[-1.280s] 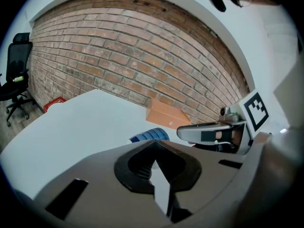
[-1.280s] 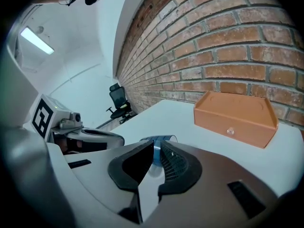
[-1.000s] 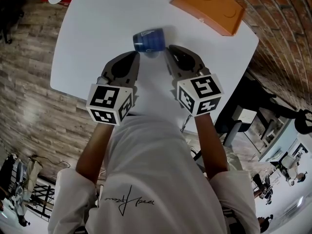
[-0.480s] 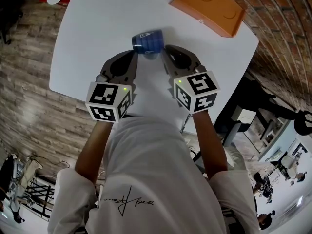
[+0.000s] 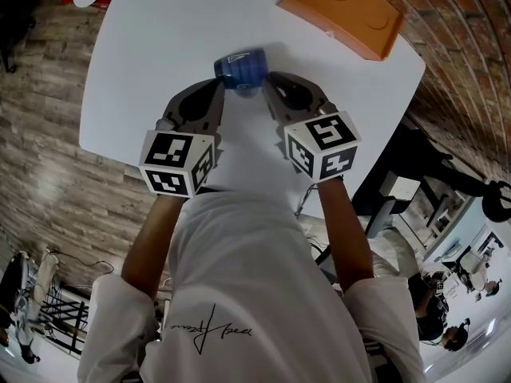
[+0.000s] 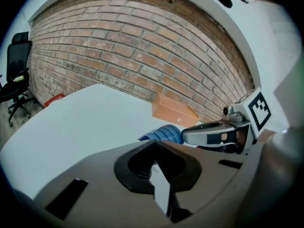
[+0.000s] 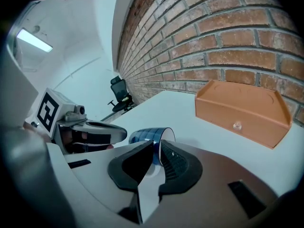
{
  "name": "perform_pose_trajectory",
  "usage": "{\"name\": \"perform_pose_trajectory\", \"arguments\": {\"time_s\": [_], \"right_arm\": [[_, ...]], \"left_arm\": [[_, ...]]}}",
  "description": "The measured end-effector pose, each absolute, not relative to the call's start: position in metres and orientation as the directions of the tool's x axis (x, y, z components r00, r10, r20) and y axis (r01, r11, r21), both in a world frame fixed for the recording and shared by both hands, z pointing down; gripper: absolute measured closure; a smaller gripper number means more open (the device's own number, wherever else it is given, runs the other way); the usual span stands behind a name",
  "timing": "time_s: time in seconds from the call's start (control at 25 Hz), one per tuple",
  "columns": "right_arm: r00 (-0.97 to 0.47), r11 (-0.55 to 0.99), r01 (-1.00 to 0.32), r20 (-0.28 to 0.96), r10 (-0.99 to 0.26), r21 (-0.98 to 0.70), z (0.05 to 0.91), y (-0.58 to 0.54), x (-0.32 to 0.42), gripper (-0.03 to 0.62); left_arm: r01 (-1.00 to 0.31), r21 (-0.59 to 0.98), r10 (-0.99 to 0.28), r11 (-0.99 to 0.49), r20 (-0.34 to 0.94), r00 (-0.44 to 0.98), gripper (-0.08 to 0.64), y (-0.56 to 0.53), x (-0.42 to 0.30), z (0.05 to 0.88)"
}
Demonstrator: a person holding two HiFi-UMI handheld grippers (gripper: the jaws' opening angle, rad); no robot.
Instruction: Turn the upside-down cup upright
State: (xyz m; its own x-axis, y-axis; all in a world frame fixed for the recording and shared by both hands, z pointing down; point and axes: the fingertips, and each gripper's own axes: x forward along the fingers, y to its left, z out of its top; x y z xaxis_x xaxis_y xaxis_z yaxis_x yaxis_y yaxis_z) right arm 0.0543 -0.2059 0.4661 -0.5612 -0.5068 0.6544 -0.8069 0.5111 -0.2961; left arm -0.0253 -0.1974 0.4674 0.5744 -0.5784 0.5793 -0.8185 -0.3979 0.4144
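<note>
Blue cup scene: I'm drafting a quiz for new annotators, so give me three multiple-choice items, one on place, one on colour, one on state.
1. The orange box sits: A) at the far edge of the table B) between the grippers C) on the floor
2. The cup is: A) red B) blue C) green
3. The jaws of the right gripper are: A) wide apart B) closed on the cup's rim C) closed on nothing
Answers: 1A, it lies beyond the cup; 2B, its wall is blue; 3B, the rim sits between them.
</note>
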Motion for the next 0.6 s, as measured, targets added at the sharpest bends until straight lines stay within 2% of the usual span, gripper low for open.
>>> {"name": "perform_pose_trajectory", "arguments": {"time_s": [0.6], "right_arm": [[-0.628,0.487,-0.77,0.627,-0.462,-0.413,0.468,-0.203,0.052,0.569]], "left_arm": [[-0.825,0.417,-0.57,-0.381,0.597,0.565,0.551,-0.199,-0.026,0.478]]}}
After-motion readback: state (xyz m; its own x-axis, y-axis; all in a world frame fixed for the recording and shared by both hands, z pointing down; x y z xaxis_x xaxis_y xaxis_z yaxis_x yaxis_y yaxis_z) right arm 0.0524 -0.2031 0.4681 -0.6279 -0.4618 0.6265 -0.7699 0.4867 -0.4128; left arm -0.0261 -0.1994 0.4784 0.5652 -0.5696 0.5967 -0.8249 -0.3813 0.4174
